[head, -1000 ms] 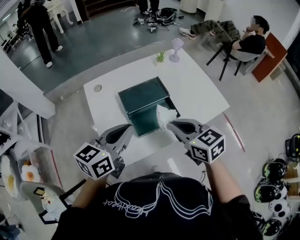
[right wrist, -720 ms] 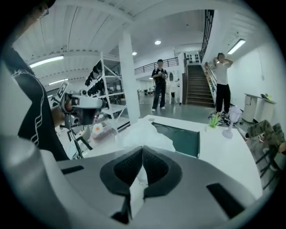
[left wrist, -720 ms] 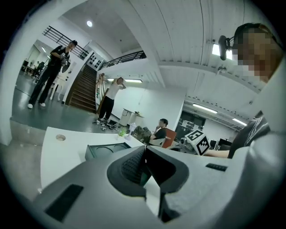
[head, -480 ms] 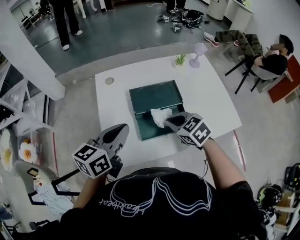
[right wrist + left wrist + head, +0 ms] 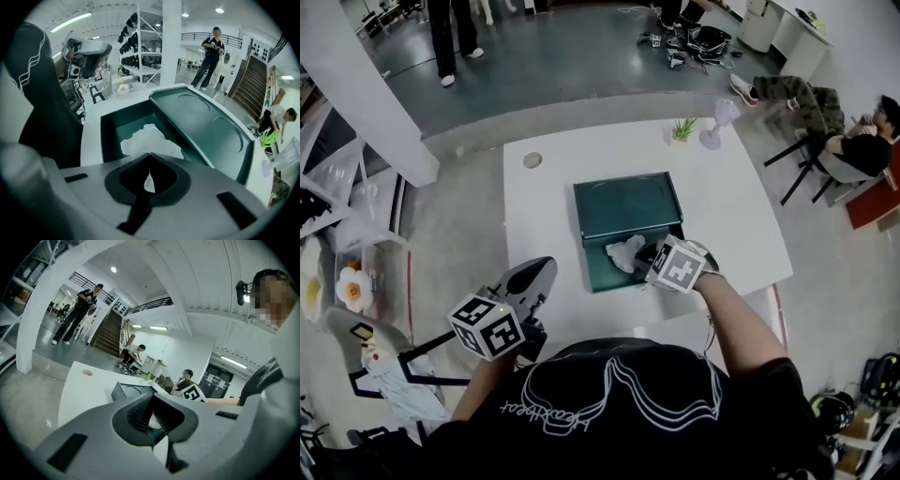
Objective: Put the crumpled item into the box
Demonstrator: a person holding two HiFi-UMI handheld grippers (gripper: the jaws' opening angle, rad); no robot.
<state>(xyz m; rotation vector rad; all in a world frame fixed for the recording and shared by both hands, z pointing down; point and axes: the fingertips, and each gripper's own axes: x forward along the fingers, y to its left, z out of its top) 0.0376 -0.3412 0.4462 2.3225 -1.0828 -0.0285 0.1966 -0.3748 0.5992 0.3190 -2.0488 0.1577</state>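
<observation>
Tissue pinched between right tongs, hanging inside open box.

No word can be read surely. The black shirt, lower centre of the head view, bears white script, upside down, not readable. The marker cube at lower left shows only square patterns.
</observation>
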